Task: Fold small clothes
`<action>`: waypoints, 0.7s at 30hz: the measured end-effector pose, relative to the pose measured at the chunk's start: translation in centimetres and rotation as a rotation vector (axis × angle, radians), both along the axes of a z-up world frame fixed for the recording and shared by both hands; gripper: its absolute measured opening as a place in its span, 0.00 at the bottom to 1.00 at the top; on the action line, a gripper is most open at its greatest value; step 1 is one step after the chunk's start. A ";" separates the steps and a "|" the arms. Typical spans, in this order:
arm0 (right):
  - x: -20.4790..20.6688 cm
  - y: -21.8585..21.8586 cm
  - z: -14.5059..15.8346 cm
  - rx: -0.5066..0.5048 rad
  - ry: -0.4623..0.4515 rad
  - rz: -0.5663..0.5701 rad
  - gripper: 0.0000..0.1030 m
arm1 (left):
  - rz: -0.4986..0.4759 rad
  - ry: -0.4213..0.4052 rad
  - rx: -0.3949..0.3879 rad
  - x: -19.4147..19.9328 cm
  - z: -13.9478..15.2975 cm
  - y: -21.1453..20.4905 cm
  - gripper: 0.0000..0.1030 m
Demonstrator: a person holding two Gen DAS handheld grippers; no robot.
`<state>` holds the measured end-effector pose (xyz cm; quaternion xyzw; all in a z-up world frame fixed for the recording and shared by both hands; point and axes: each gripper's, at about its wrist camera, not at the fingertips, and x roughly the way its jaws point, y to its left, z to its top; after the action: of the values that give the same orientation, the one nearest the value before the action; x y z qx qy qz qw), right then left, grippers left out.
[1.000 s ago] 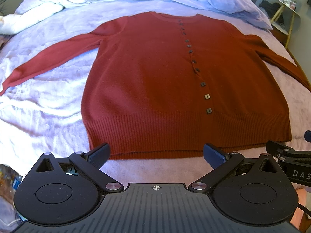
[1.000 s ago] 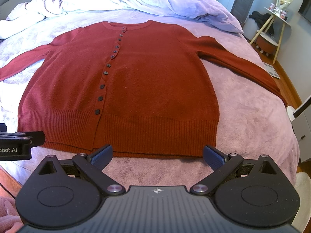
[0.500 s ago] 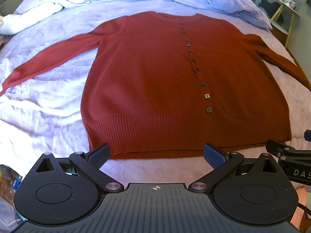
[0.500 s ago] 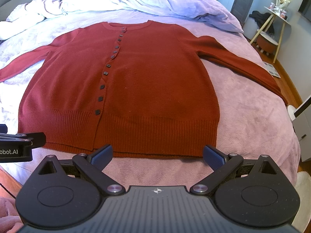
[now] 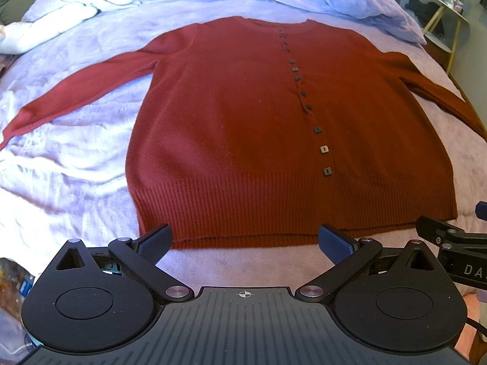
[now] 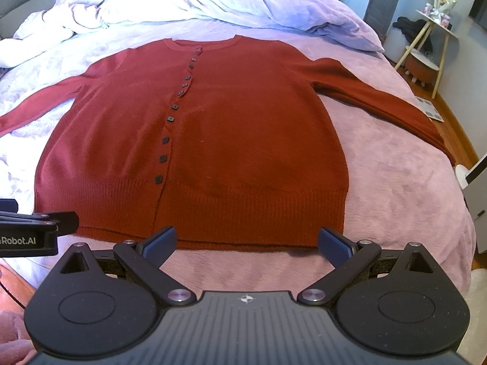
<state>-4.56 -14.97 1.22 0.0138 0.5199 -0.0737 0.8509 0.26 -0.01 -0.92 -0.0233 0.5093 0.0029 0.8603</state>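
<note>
One rust-red cardigan [image 5: 243, 127], buttoned, sleeves spread, lies flat on the bed [image 5: 76, 182] ahead of two tongs, left tongs [image 5: 245, 241] and right tongs [image 6: 246, 241], both spread wide and empty.

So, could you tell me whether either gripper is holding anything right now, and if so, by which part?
Nothing is held. The left gripper and right gripper are both open, short of the hem of the red cardigan, which lies flat on the bed.

One red cardigan [image 5: 231, 121] lies on one bed [image 5: 70, 164], with two sleeves and eleven dark buttons [image 6: 166, 140] countable in the right wrist view. Two grippers: left [image 5: 245, 241], right [image 6: 246, 241]. One side table [image 6: 432, 42] stands far right.
</note>
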 end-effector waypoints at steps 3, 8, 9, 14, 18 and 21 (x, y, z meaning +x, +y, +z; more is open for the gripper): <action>-0.1 -0.1 0.0 0.005 -0.005 0.002 0.96 | 0.001 0.001 0.001 0.1 0.0 0.0 1.00; -0.1 -0.3 0.0 0.019 -0.010 -0.002 0.96 | 0.000 0.003 0.002 0.2 -0.1 0.0 1.00; 0.0 -0.3 0.0 0.022 -0.010 -0.004 0.96 | 0.001 0.003 0.002 0.2 -0.1 0.0 1.00; -0.1 -0.7 0.1 0.053 -0.029 -0.011 0.96 | 0.005 0.009 0.001 0.4 -0.3 0.1 1.00; -0.1 -0.9 0.0 0.073 -0.034 -0.015 0.96 | 0.002 0.016 0.004 0.7 -0.5 0.0 1.00; 0.0 -1.1 -0.2 0.087 -0.034 -0.016 0.96 | 0.002 0.022 0.007 0.8 -0.6 -0.1 1.00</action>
<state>-4.58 -16.03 1.01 0.0563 0.5080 -0.0574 0.8576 1.10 -0.10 -1.47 -0.0208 0.5187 0.0056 0.8547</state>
